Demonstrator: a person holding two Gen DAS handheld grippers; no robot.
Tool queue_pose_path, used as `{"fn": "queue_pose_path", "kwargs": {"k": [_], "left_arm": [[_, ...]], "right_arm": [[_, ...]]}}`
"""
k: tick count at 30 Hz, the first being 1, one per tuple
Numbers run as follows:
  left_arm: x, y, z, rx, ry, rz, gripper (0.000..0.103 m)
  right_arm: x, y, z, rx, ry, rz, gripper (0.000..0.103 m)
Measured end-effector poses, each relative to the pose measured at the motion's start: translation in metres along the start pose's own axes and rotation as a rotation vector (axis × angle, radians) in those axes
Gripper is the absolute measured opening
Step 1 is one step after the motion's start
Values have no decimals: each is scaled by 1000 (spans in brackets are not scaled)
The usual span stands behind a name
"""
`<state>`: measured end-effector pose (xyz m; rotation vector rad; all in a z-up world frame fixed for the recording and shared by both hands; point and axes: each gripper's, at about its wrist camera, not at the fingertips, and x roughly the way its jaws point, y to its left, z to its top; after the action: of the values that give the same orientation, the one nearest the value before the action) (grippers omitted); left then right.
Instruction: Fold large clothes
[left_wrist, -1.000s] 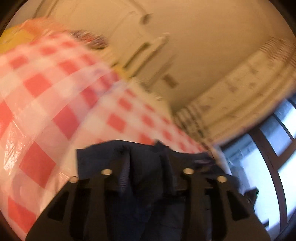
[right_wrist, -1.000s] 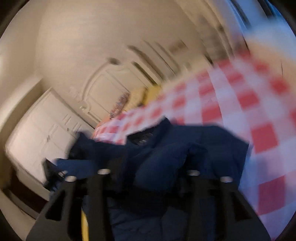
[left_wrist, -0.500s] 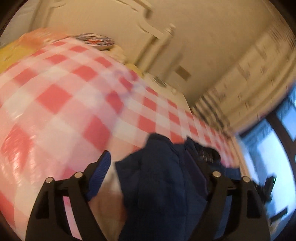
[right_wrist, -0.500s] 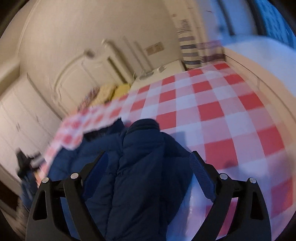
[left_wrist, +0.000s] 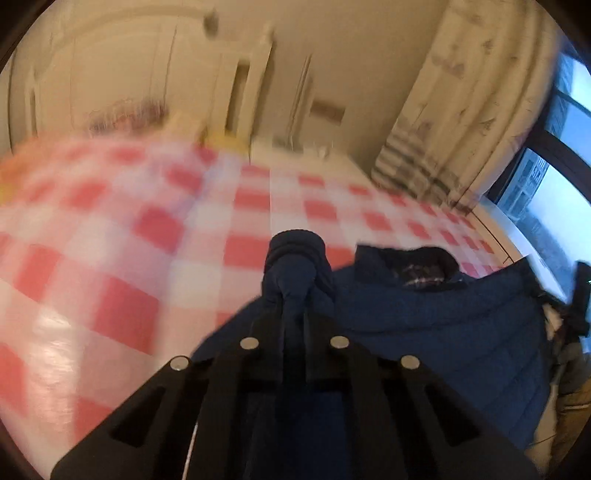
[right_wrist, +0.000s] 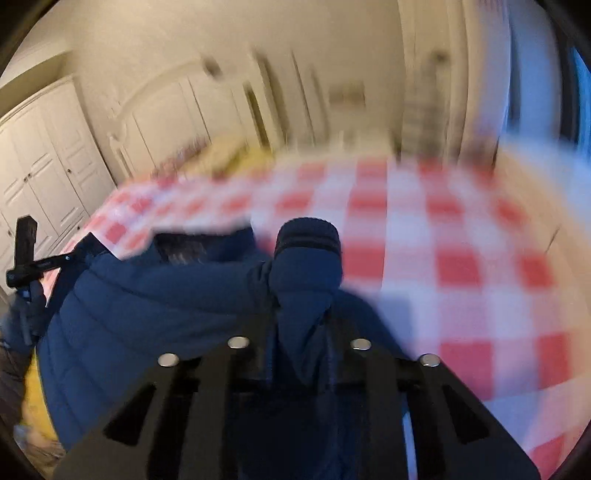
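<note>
A navy quilted jacket (left_wrist: 436, 317) lies on a red-and-white checked cloth (left_wrist: 110, 236), collar up. My left gripper (left_wrist: 293, 314) is shut on one sleeve; its ribbed cuff (left_wrist: 295, 243) sticks out past the fingers. In the right wrist view the jacket (right_wrist: 147, 306) spreads to the left. My right gripper (right_wrist: 301, 314) is shut on the other sleeve, with its cuff (right_wrist: 308, 236) bunched beyond the fingers. Both views are motion-blurred.
The checked cloth (right_wrist: 461, 243) runs far and right. White wardrobe doors (right_wrist: 48, 155) stand at the left, a curtain (left_wrist: 472, 96) and window (left_wrist: 554, 177) at the right. The other gripper's black frame (right_wrist: 24, 251) shows at the far left. Yellow bedding (right_wrist: 236, 155) lies beyond the cloth.
Both grippers were open around jacket fabric half a second ago. Now each has closed on a sleeve near its cuff. Both views have swung across the cloth.
</note>
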<state>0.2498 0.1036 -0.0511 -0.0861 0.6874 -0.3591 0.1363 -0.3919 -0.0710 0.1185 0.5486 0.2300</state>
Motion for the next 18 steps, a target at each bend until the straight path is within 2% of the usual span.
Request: {"fn": "queue_pose_path", "kwargs": {"k": [3, 6, 9, 11, 14, 16, 18], "left_arm": [[-33, -15, 5, 37, -66, 22, 7], [-63, -25, 32, 30, -119, 16, 7], [-66, -31, 61, 14, -117, 58, 7], [-44, -33, 81, 11, -71, 111, 8], [7, -24, 87, -19, 34, 167, 9], [47, -13, 73, -65, 97, 173, 10], [82, -7, 52, -67, 133, 217, 13]], "right_arm": [[-38, 20, 8, -35, -67, -27, 13], [-62, 25, 33, -19, -120, -61, 13], [-58, 25, 64, 2, -128, -96, 13], [-39, 21, 80, 17, -93, -129, 13], [12, 5, 79, 81, 34, -174, 13], [53, -5, 58, 105, 135, -226, 13], [90, -21, 26, 168, 230, -248, 13]]}}
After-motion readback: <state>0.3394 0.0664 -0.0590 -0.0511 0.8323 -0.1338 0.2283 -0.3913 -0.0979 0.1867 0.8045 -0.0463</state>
